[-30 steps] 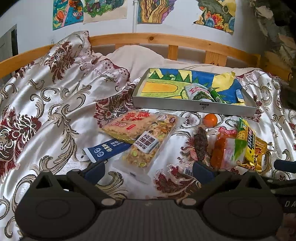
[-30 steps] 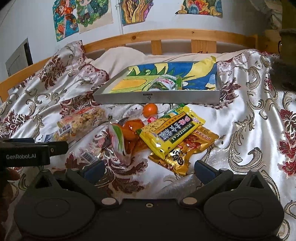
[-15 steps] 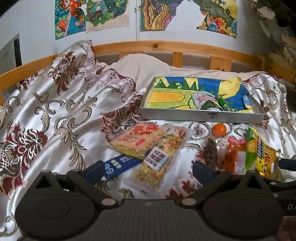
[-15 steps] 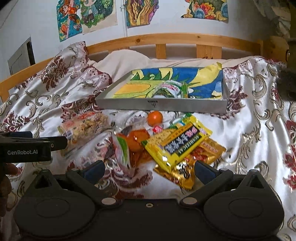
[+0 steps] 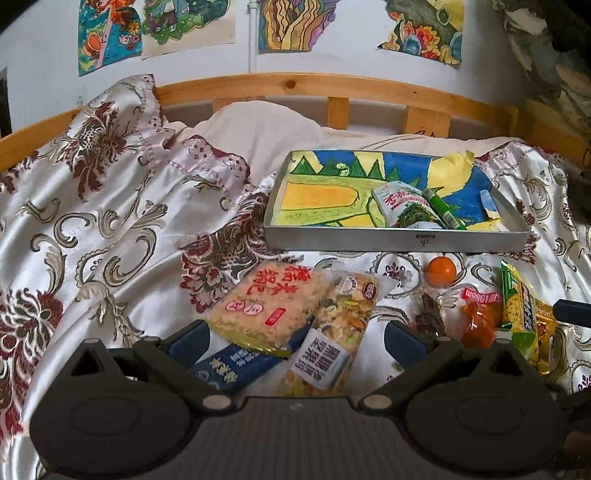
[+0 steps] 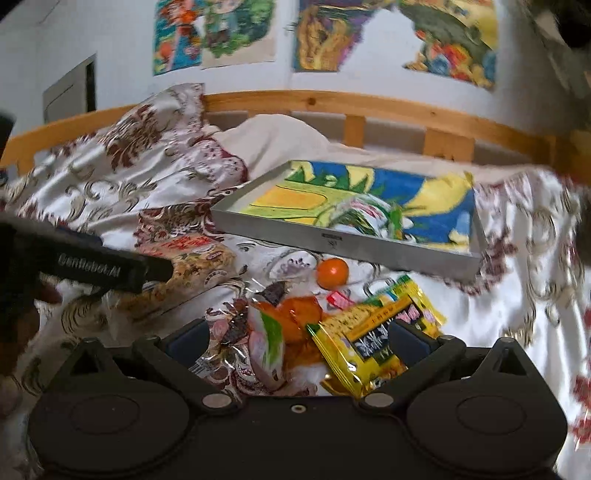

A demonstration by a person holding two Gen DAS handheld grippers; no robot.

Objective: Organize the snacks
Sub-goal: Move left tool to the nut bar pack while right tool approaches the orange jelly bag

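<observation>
Little seems done: the shallow grey metal tray ahead of both jaws holds only a white-green packet and a green tube. Both the left gripper and right gripper stand wide open, empty, over loose wrapped snacks: the pale rice-cake pack and the yellow foil bag.

White wall hung with colourful drawings, curved wooden bed rail, satin floral bedspread in cream and maroon, pale pillow, soft daylight
</observation>
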